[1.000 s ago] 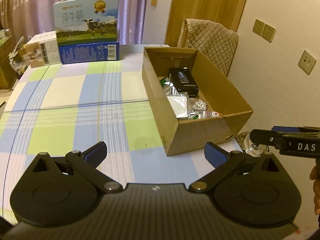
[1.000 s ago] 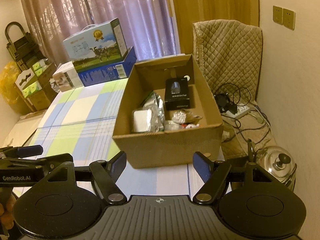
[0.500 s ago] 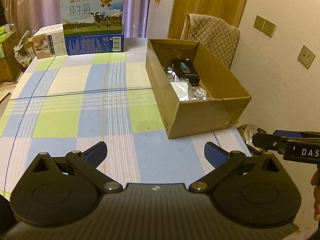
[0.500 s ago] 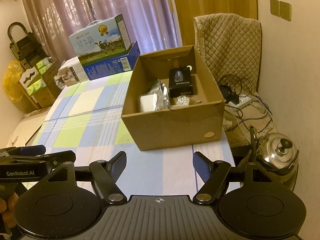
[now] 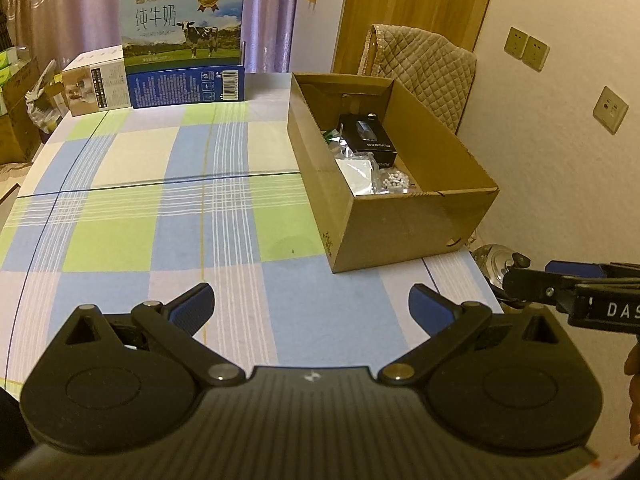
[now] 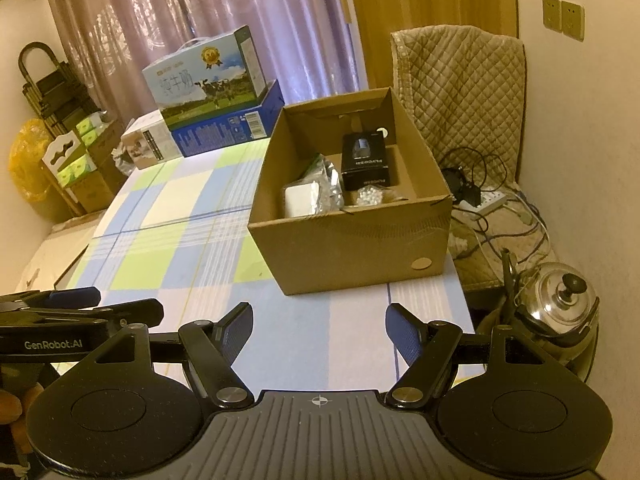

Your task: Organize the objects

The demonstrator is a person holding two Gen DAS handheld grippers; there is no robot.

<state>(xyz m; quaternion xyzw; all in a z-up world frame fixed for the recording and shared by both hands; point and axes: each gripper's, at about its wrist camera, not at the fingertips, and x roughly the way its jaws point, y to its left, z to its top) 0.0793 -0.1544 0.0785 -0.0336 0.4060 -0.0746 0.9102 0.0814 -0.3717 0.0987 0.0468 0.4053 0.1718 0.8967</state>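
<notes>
Both tools idle above the near edge of the blue, green and white checked tablecloth (image 5: 168,216); left gripper (image 5: 310,304) has its blue-padded fingers (image 5: 192,306) spread wide with nothing between them; right gripper (image 6: 320,330) likewise, wide apart and empty.

Task items sit in the open brown cardboard box (image 5: 412,232) at the right side of the table, near its right edge: a black rectangular product carton (image 6: 365,162) towards the far end, a crinkled silver foil pouch (image 6: 330,190) and a flat white square packet (image 6: 301,202) on the left, and a clear bag of small white beads (image 6: 369,197) towards the near wall; judging by the bare cloth, the sorting looks mostly or fully done, and both grippers are held back and level, probably a standby pose clear of the box.

At the far end a blue-and-white milk carton printed with cows (image 5: 184,32) stands on a dark blue flat box (image 5: 186,86), with a small white and brown box (image 5: 98,80) just left of it; likely parked there, out of the work zone.

Hard to read: the near box wall hides the floor behind it, so more items may lie there; something green beside the foil pouch is unidentifiable; the carton label is too small; the steel kettle lid (image 6: 566,294) sits below table level on the right, its body cut off by the gripper; each view catches only the tip of the other tool at its edge.
</notes>
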